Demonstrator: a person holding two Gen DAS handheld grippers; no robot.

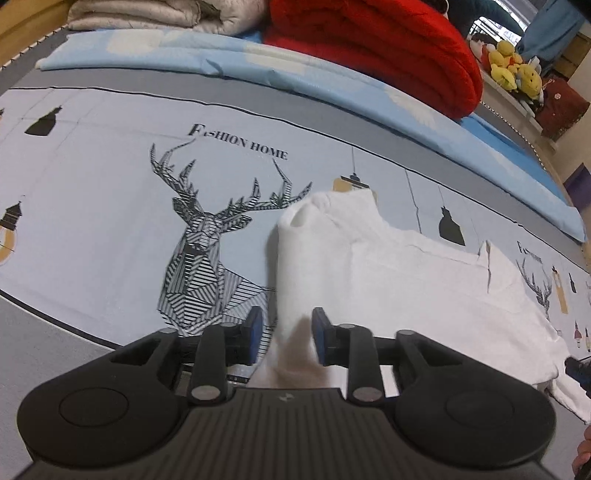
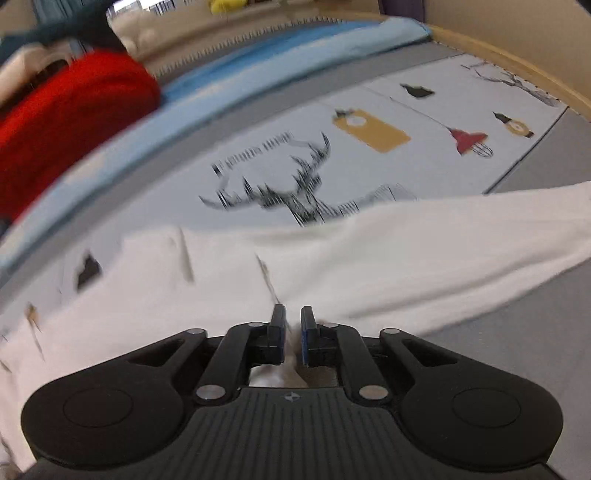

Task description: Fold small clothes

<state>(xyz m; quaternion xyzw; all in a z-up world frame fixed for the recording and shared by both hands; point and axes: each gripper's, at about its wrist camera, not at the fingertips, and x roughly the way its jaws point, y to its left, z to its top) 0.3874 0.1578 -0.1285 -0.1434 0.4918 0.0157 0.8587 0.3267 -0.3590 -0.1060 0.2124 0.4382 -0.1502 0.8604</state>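
Two black two-finger grippers over printed pale-blue bedsheet (image 1: 92, 229). White cotton garment (image 1: 424, 280) spread flat near sheet's front edge. Left gripper (image 1: 284, 338) jaws parted, raised fold between, pads clear. Right gripper (image 2: 291, 334) jaws narrow, cloth between, grip undeterminable

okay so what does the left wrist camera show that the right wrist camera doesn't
Only the left wrist view shows the yellow plush toys, the beige quilt and the readable "Fashion Home" lettering. Only the right wrist view shows the red lamp print and the wooden bed edge. Both show the white garment, the red blanket and a deer print.
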